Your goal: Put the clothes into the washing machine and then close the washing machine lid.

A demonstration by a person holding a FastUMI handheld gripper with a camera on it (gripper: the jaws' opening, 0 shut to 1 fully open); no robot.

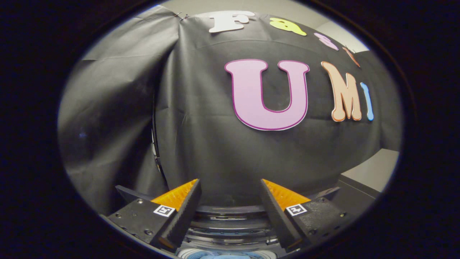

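Gripper (230,187) with fingers spread wide and empty, just above the washing machine (230,219), black cloth wall (201,151) beyond

1. Gripper view: the fisheye camera rides on the gripper (230,216) and looks forward along its two black, orange-backed fingers (179,212), which stand apart.
2. It faces the black cloth booth wall (215,151), fairly near.
3. Below, close between the fingers, lies the round grey washing machine rim (230,223).

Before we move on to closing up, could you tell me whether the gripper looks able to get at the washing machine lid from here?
Probably yes: the gripper is open with nothing between its fingers, and what looks like the washing machine's raised lid sits just ahead of them, unobstructed.
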